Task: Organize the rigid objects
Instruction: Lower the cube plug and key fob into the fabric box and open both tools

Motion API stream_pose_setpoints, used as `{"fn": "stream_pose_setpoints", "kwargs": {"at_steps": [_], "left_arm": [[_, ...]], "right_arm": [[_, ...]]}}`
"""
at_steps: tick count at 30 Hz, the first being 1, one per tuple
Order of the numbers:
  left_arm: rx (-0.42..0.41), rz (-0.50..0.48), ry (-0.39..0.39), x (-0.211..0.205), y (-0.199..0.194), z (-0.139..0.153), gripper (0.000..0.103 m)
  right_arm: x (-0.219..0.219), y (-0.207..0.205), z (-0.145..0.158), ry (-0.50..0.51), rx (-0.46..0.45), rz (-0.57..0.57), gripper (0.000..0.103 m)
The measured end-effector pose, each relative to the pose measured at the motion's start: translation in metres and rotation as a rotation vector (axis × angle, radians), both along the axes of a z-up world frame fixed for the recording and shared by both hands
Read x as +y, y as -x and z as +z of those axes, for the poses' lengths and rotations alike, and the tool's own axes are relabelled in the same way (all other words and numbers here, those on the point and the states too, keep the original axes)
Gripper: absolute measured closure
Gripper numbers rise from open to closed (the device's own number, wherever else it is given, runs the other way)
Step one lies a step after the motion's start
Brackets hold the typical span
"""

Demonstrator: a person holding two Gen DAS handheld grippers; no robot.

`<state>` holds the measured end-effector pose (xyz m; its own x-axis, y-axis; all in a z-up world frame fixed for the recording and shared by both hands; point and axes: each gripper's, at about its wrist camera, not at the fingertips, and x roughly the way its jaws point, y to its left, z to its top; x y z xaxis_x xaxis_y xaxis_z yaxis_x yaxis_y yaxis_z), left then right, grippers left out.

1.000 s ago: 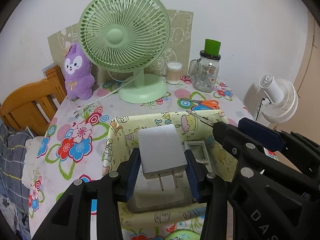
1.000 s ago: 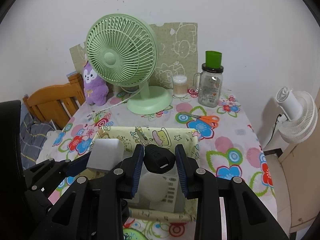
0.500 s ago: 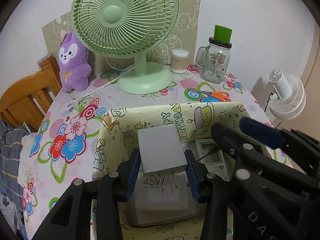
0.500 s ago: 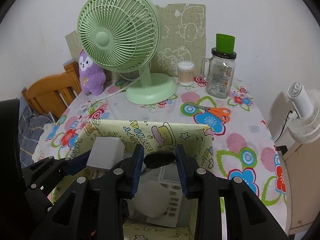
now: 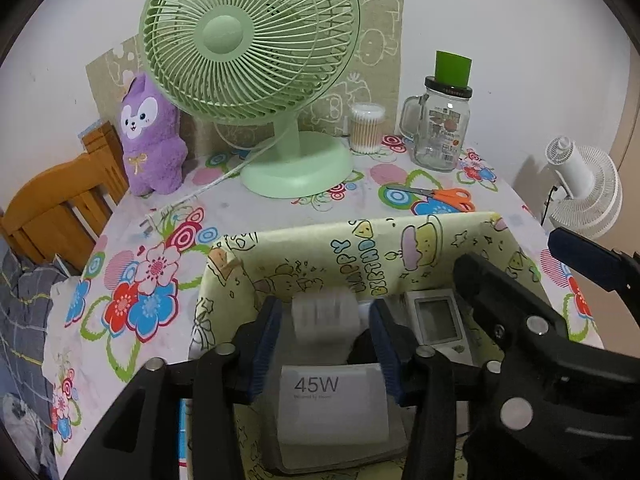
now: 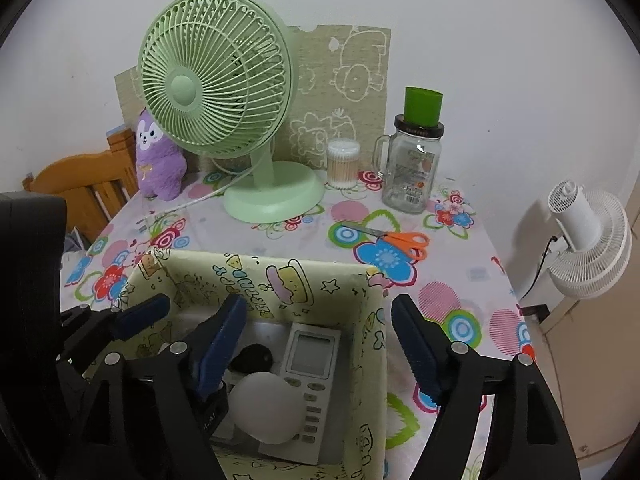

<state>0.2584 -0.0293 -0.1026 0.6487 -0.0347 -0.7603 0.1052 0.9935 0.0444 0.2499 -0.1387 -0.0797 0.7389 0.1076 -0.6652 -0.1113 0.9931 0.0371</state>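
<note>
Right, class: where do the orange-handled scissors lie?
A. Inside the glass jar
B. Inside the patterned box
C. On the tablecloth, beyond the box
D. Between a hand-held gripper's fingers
C: the scissors lie flat on the flowered tablecloth beyond the far wall of the box, in front of the jar.

This is a room in someone's home. A table with a flowered tablecloth (image 6: 280, 236) stands against a white wall, holding a green desk fan (image 6: 216, 76), a purple plush toy (image 6: 158, 160) and a glass jar (image 6: 414, 168). At the left edge, a wooden chair (image 6: 88, 184) sits beside rumpled bedding (image 5: 24, 312).
</note>
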Motion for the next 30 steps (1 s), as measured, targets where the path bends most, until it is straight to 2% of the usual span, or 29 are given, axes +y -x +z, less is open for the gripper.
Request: {"fn": "stream_pose_setpoints", "kwargs": {"at_steps": [1, 9, 16, 30], "left_arm": [[0.005, 0.0, -0.002, 0.0, -0.001, 0.0, 0.038], [0.004, -0.008, -0.024, -0.002, 0.004, 0.001, 0.026], [-0.013, -0.015, -0.034, -0.005, 0.019, 0.007, 0.02], [-0.053, -0.02, -0.033, -0.002, 0.057, 0.024, 0.015]], "right_arm": [[0.0, 0.0, 0.0, -0.002, 0.003, 0.0, 0.025], [-0.001, 0.003, -0.002, -0.016, 0.015, 0.001, 0.024], [-0.003, 0.017, 0.003, -0.014, 0.009, 0.001, 0.024], [0.0, 0.054, 0.016, -0.008, -0.011, 0.0, 0.019]]}}
